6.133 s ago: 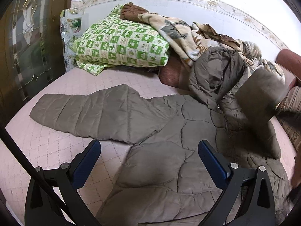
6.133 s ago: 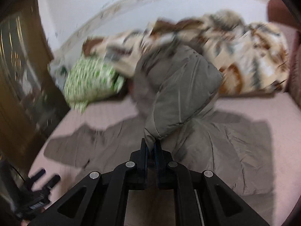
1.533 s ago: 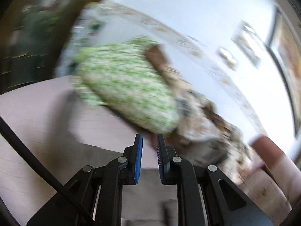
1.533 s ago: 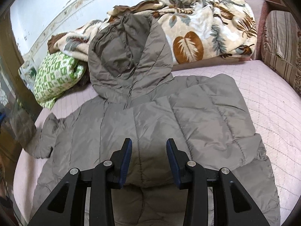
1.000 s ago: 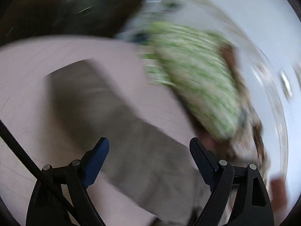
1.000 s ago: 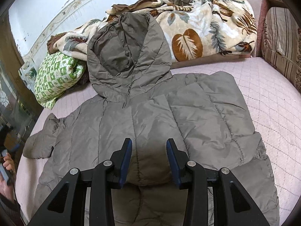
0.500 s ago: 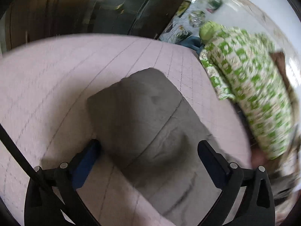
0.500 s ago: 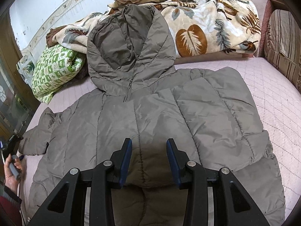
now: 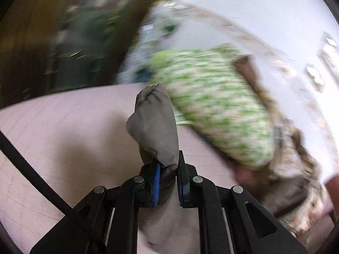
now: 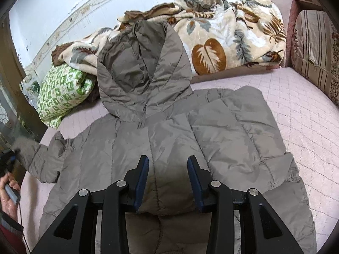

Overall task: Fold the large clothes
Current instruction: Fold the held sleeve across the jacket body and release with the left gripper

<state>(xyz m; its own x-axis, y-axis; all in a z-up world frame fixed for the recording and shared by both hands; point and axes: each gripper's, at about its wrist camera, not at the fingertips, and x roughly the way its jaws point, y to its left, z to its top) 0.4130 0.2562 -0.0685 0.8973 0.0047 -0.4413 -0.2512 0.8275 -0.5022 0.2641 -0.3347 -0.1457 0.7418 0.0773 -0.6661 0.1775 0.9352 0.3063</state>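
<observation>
A grey-brown hooded puffer jacket (image 10: 169,144) lies spread on the pink quilted bed (image 10: 300,114), hood (image 10: 139,69) propped up against the bedding at the back. Its right sleeve is folded across the body. My right gripper (image 10: 168,165) is open and empty, hovering over the jacket's middle. My left gripper (image 9: 167,167) is shut on the cuff of the left sleeve (image 9: 154,127) and holds it lifted above the bed; the same gripper shows at the far left of the right wrist view (image 10: 8,158), at the sleeve end (image 10: 42,158).
A green-and-white checked pillow (image 10: 61,97) and a leaf-print blanket (image 10: 222,38) are piled along the back wall. A striped cushion (image 10: 315,46) stands at the right. A dark wooden-framed glass door (image 9: 53,31) lines the left side of the bed.
My left gripper, open over the flat sleeve end half a second ago, has shut on the cuff and lifted it. The right gripper has stayed open above the jacket.
</observation>
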